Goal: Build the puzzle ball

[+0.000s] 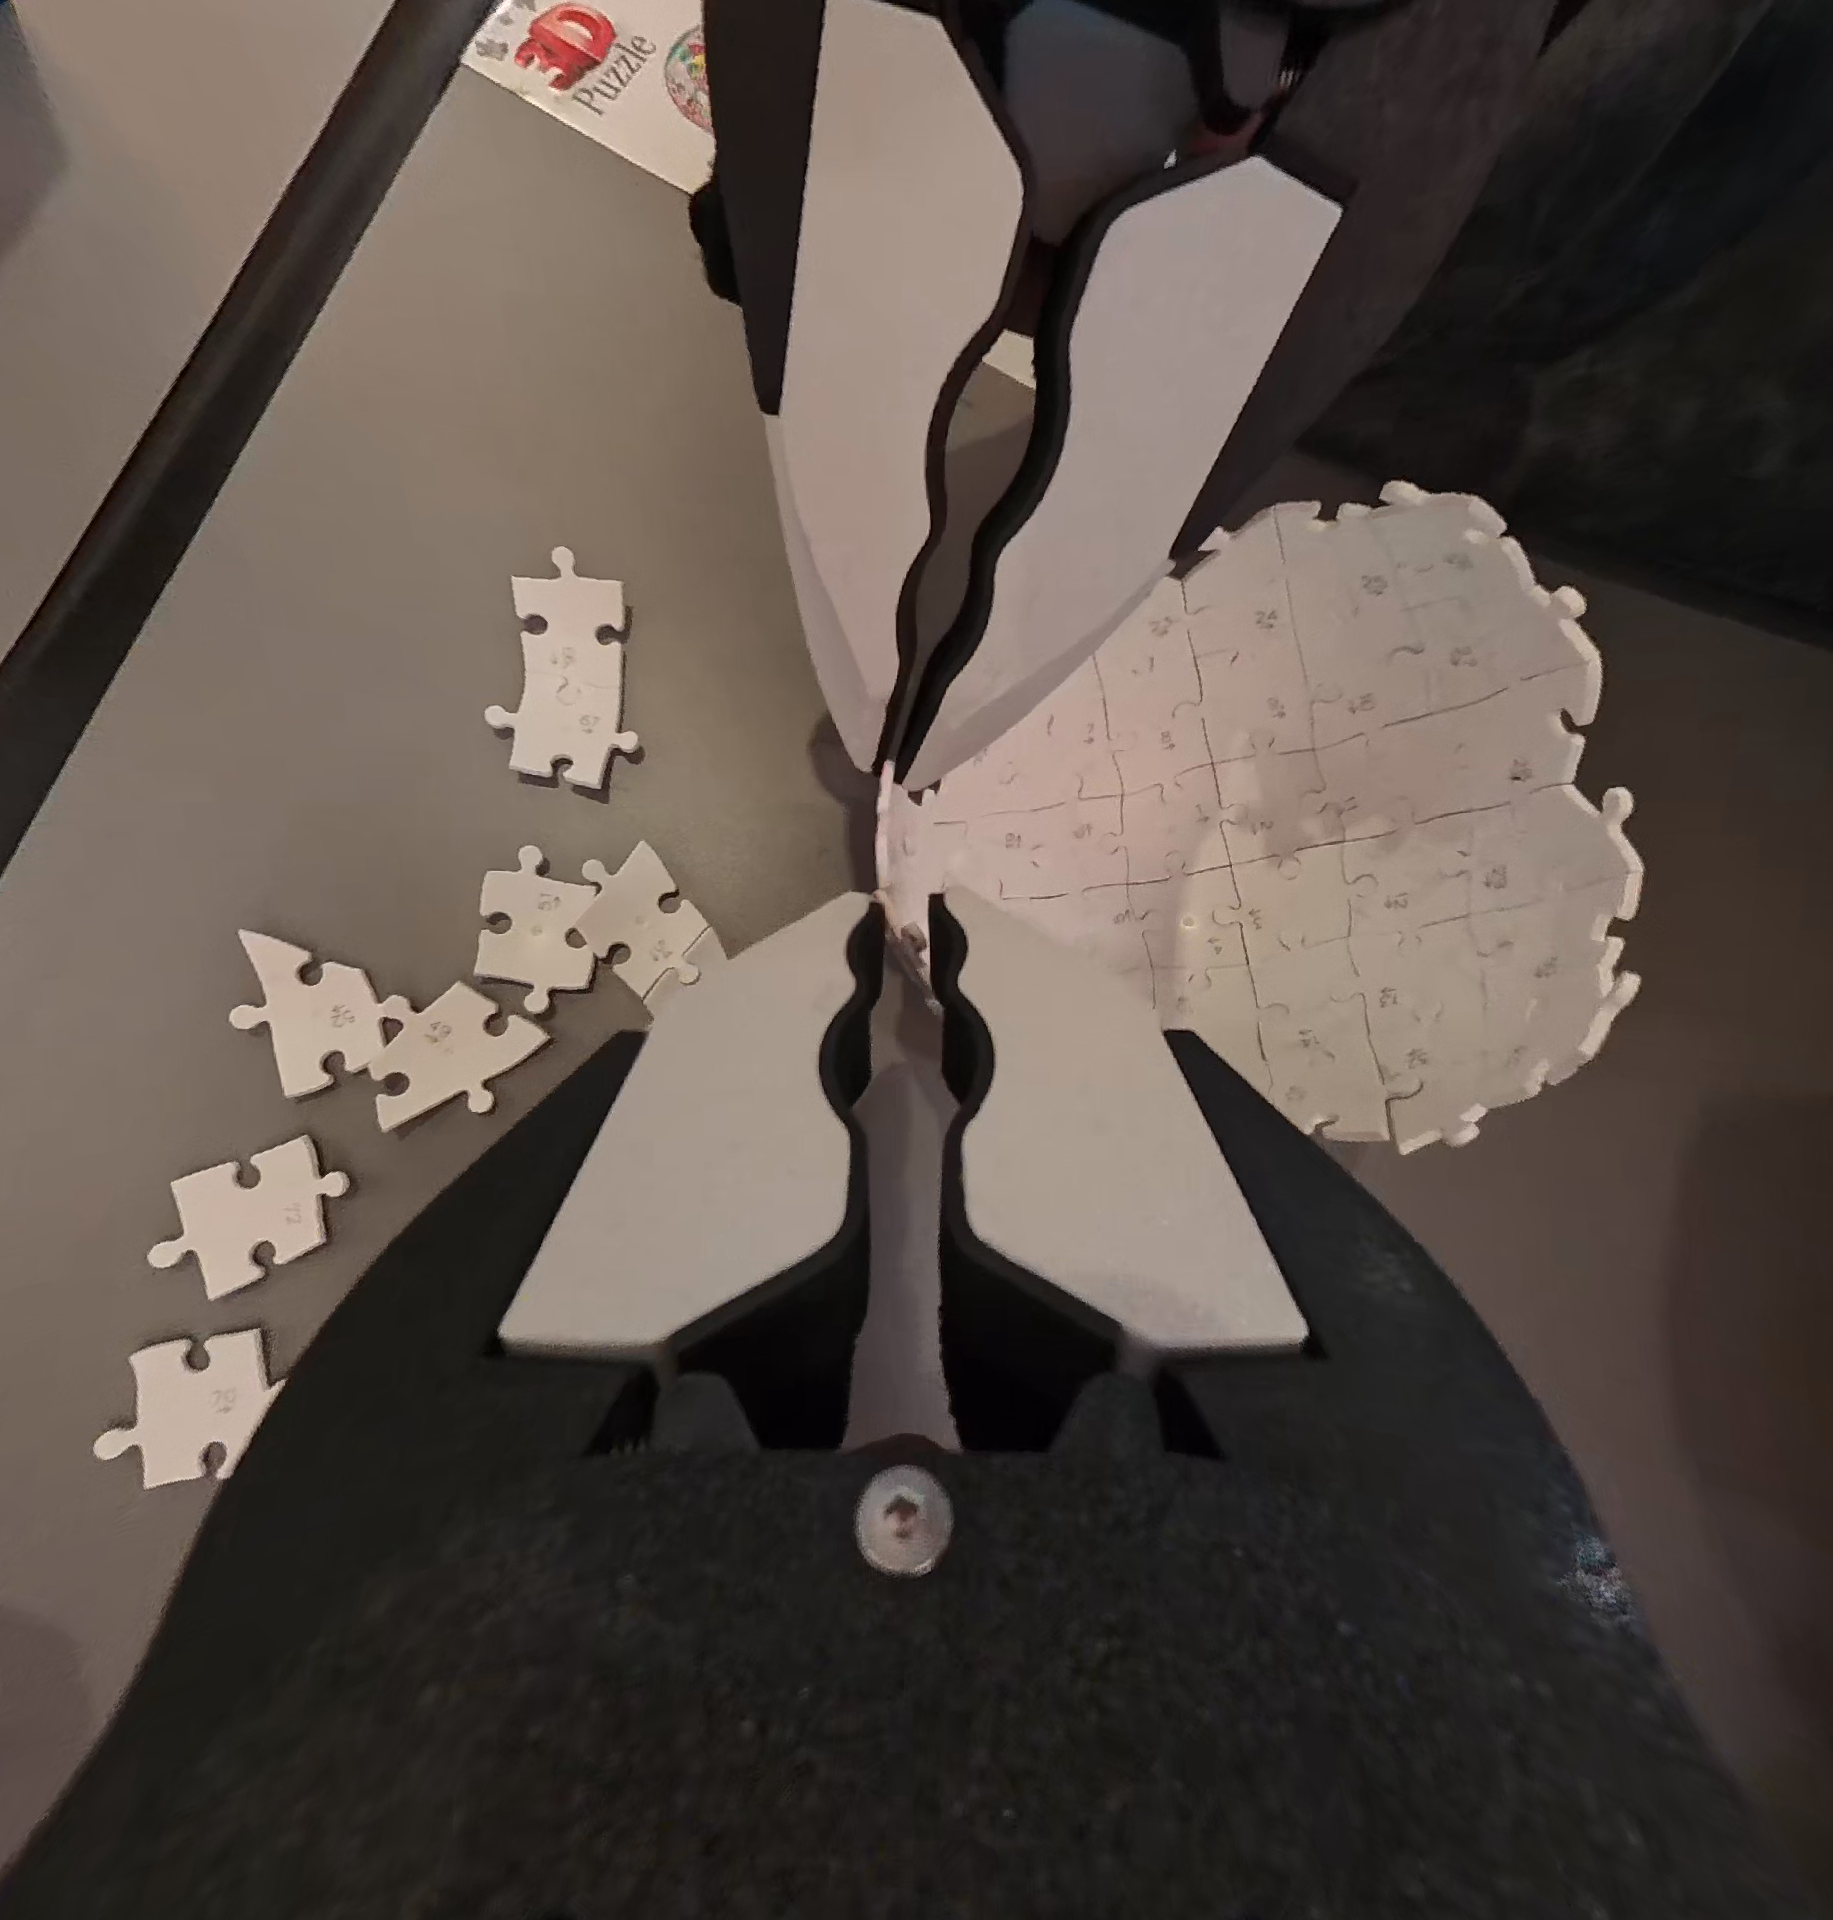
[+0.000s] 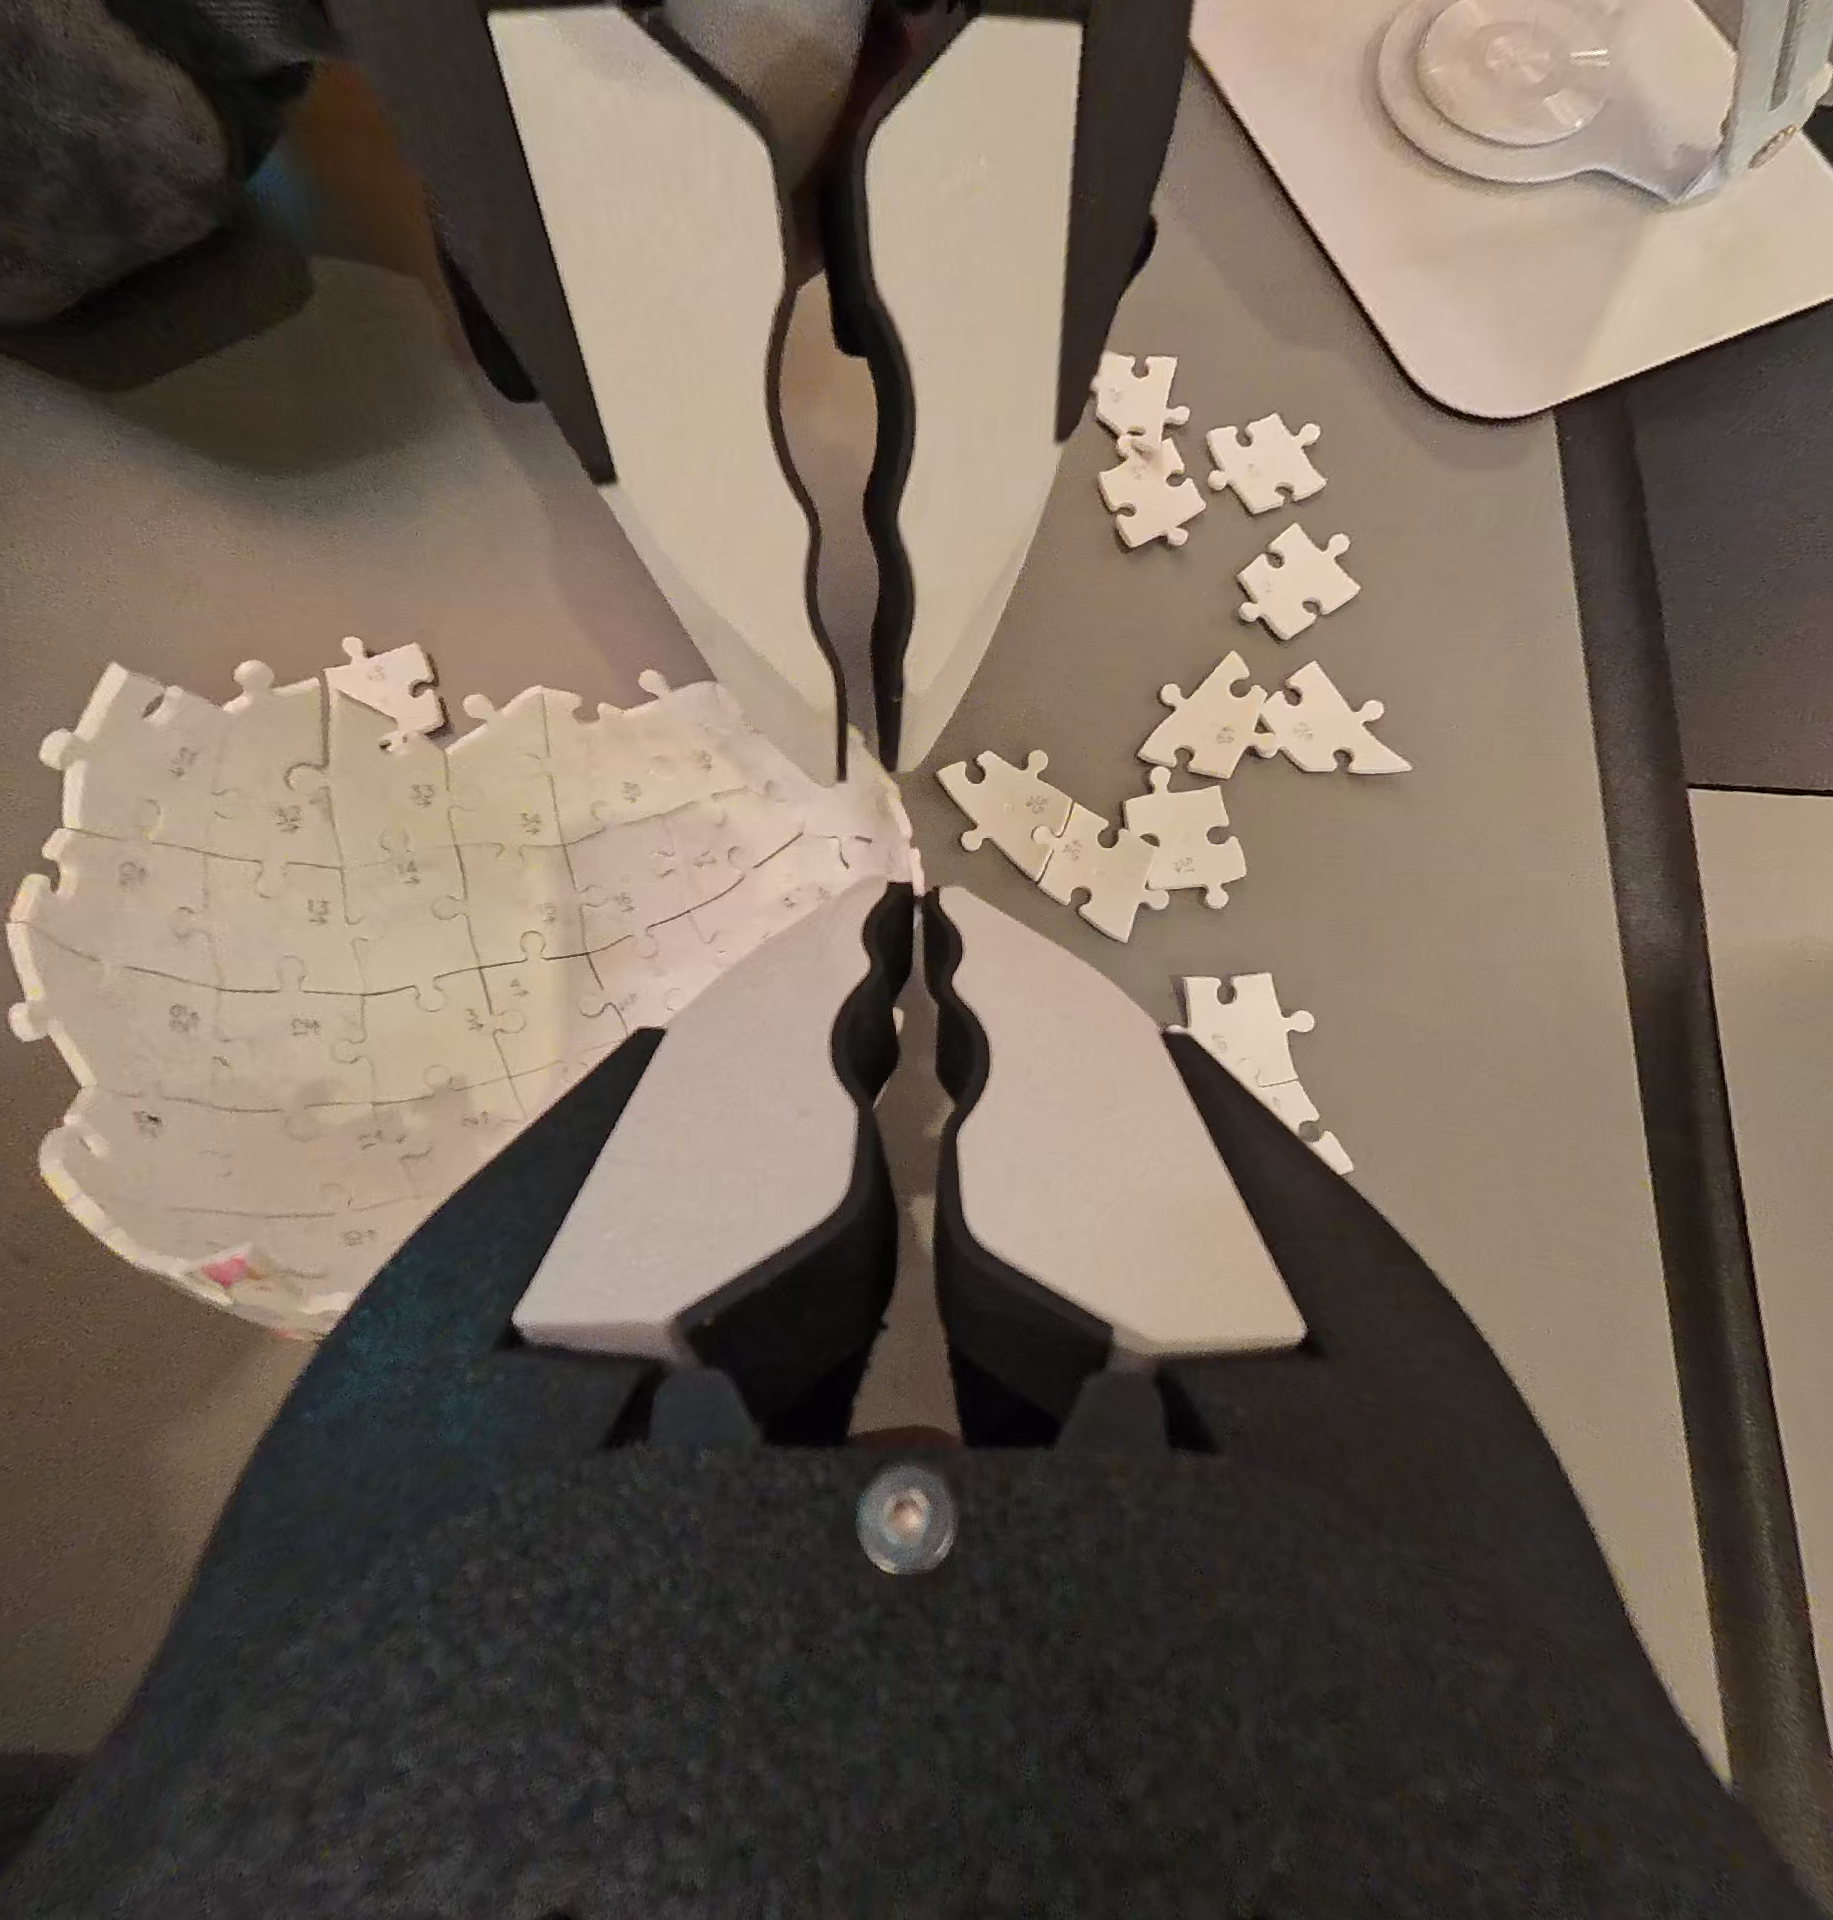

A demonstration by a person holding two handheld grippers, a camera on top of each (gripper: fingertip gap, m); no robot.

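I have the half-built puzzle ball (image 1: 1307, 831), a white bowl of joined pieces, held up over the grey bench (image 1: 320, 520) near its dark edge strip (image 1: 216, 343). My left gripper (image 1: 907, 904) and right gripper (image 2: 907, 888) meet tip to tip on one rim spot, jaws of both pressed nearly together, pinching the shell's edge. Whether each bites the same piece I can't quite tell. Loose pieces (image 1: 372, 1018) lie scattered on the bench beside the grip, leaving little room there. Only the left view shows the puzzle box (image 1: 600, 83) at the far edge; only the right view shows a white stand (image 2: 1514, 187) in the far corner.
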